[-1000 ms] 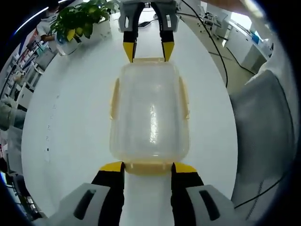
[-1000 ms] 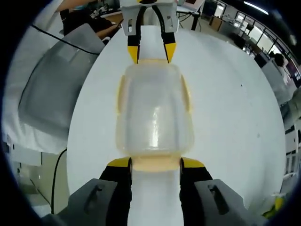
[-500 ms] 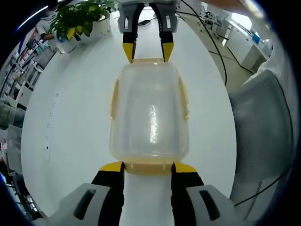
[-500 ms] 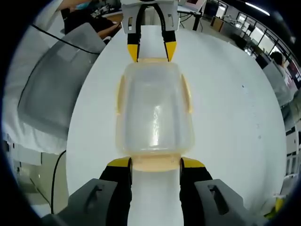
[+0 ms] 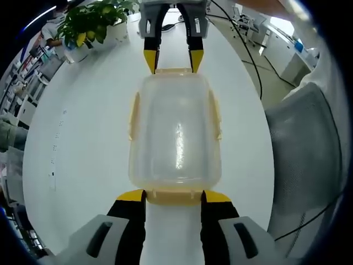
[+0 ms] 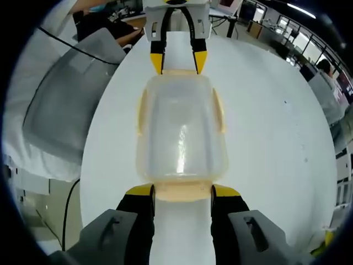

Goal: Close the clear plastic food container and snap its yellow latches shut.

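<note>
Container (image 5: 175, 132) lidded on the white table (image 5: 83, 138), your left gripper (image 5: 173, 196) and right gripper (image 6: 182, 191) open, straddling its end latches and gripping nothing — press unevenly and it may skid, leaving a latch unsnapped.

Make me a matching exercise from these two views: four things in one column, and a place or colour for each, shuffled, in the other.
Things:
1. food container
2. potted plant
3. grey chair
4. black cable

Places or colours:
A. green leaves, at the table's far edge
B. between the two grippers, clear with yellow latches
C. trails across the white table
D. beside the table, off its edge

Pairs: 1-B, 2-A, 3-D, 4-C
</note>
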Demonstrator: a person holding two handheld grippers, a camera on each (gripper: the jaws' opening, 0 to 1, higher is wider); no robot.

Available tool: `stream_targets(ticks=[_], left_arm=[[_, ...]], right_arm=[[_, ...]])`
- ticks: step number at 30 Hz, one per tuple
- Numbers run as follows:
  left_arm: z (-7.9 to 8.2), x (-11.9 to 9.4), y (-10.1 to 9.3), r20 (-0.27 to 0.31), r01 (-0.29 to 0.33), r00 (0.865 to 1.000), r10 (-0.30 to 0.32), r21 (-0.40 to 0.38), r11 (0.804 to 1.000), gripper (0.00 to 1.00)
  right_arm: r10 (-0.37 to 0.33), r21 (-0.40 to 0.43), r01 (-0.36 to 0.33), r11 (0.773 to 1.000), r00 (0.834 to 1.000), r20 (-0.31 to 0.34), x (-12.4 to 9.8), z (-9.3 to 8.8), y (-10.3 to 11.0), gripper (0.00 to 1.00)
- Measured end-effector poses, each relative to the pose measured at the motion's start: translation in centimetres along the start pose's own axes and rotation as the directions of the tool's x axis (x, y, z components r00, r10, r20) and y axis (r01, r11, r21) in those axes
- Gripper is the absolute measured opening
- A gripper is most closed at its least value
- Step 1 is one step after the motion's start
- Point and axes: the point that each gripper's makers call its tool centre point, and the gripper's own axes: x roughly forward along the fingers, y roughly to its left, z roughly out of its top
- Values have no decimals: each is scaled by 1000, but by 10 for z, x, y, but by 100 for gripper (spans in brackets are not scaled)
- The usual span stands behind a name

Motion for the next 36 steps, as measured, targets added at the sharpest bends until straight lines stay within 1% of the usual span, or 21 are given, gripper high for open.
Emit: stream_targets(ticks=[3,6,9,13,17,18,21,23,24,25,26,28,29,30,31,33,36], left_arm=[[1,0,-2,3,11,1000,-11,-7,1000,32],[1,2,-4,4,19,1000,-19,-2,1000,32],[3,2,-4,14,18,1000,-18,-1,1000,32],[4,3,-4,18,15,1000,-15,6,1000,33],[4,3,-3,23,10,1000,-10,10,1000,33],[5,3,-3,25,8,1000,-9,13,1000,33],[5,3,-3,32,10,999,-10,3,1000,33],[2,3,-2,24,8,1000,-8,-4,1000,33],[-1,3,-2,14,7,1000,-7,-2,1000,32],[-7,4,-2,-14,5,1000,-5,3,1000,31],[-10,4,-1,-28,-2,1000,2,11,1000,28],[-14,4,0,-32,-8,999,8,14,1000,27],[-14,3,1,-28,-9,1000,9,0,1000,28],[-13,3,1,-16,-9,1000,8,-39,999,29],[-13,2,1,-12,-8,1000,8,-57,998,30],[-13,1,3,-10,-9,1000,9,-62,998,32],[-18,0,3,-33,-13,999,11,-71,997,33]], right_arm=[[-3,-13,3,1000,1000,-12,-1,-1,1,36],[2,-15,-2,1000,1000,-10,-2,0,1,36],[-1,-24,1,1000,1000,-17,-3,-2,1,36],[1,-11,-2,1000,1000,-17,-1,-4,1,36],[2,-1,-2,1000,1000,-30,0,-7,1,36],[2,10,-1,1000,999,-34,0,-8,1,36],[25,35,-24,999,999,-37,1,-12,5,29],[22,50,-19,999,999,-49,2,-16,4,28],[14,67,-10,998,998,-57,2,-20,3,31],[12,81,-7,997,998,-64,3,-23,3,33],[11,85,-6,996,998,-68,3,-26,2,34],[2,95,5,995,997,-73,2,-30,1,34],[0,101,8,995,997,-78,2,-33,1,34],[0,109,9,994,997,-83,2,-35,1,35],[0,117,11,993,996,-90,2,-37,1,35],[-3,133,16,991,995,-98,2,-40,1,36],[-12,142,27,989,994,-107,1,-42,0,35]])
